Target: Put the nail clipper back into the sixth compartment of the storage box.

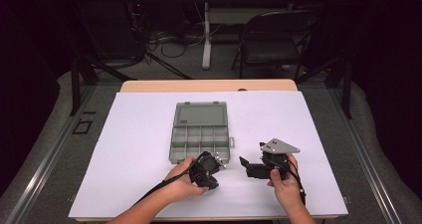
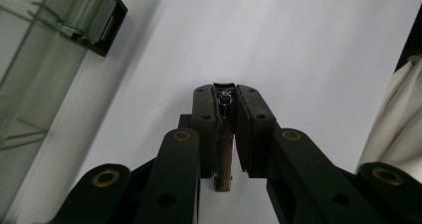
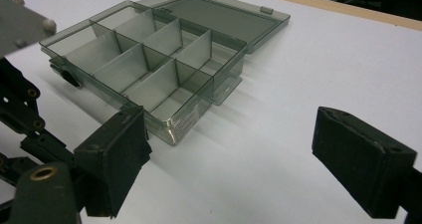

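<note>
We see a small dark metal piece (image 2: 223, 144), slim and reddish-brown along its length, standing on end between the closed fingers (image 2: 205, 129) of the left gripper (image 1: 215, 165). Just beside it lies our smoky clear compartment box (image 1: 199, 137), flat on the white bench (image 1: 139, 134), lid folded open at the back, its divided cells bare.

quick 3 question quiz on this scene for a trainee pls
1. True or false: the organizer box has its lid open.
2. Which gripper clamps a small metal part: a) left gripper b) right gripper?
3. Fill in: the right gripper's jaws stand ___.

Key: 1 true, the lid lies flat behind the compartments. 2 a, the pads press the part on both sides. 3 open, with nothing between them.
</note>
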A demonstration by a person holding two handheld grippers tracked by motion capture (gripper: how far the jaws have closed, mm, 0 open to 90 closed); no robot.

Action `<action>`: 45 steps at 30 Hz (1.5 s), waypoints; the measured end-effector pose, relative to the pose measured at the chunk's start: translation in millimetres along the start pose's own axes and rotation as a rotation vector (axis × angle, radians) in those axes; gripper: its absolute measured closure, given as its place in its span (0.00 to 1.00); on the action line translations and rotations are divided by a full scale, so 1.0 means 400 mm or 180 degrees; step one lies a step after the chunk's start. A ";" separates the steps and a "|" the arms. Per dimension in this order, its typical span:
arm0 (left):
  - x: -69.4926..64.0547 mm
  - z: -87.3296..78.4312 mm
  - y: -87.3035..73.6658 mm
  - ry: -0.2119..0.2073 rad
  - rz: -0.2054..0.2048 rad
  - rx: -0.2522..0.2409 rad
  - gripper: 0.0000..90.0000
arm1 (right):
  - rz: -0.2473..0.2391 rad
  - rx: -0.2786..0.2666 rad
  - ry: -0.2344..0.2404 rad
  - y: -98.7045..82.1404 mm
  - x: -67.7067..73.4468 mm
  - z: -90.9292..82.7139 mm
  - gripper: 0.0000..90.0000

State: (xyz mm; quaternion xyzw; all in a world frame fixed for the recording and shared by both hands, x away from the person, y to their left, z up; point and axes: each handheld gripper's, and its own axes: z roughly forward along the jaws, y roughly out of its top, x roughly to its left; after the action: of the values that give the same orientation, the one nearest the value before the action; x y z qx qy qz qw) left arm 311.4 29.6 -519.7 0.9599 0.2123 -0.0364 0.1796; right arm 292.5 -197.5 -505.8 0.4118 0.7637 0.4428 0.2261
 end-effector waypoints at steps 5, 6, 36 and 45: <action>0.000 -0.022 -0.009 0.0018 -0.0023 -0.0087 0.89 | -0.0007 -0.0035 -0.0006 0.001 0.002 -0.001 0.16; 0.000 -0.026 -0.011 0.0029 -0.0023 -0.0094 0.89 | -0.0008 -0.0035 -0.0009 0.001 0.002 -0.001 0.16; 0.127 -0.254 -0.097 0.0400 -0.0634 -0.0873 0.89 | -0.0007 -0.0022 -0.0013 0.001 0.001 -0.001 0.16; 0.149 -0.260 -0.100 0.0487 -0.0803 -0.1042 0.89 | 0.0000 -0.0016 -0.0018 0.001 0.000 -0.001 0.16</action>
State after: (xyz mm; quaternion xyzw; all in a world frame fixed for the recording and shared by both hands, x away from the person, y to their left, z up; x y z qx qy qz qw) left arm 348.1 124.4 -444.4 0.8837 0.3468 0.0492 0.3104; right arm 292.4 -197.7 -505.2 0.4125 0.7619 0.4435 0.2293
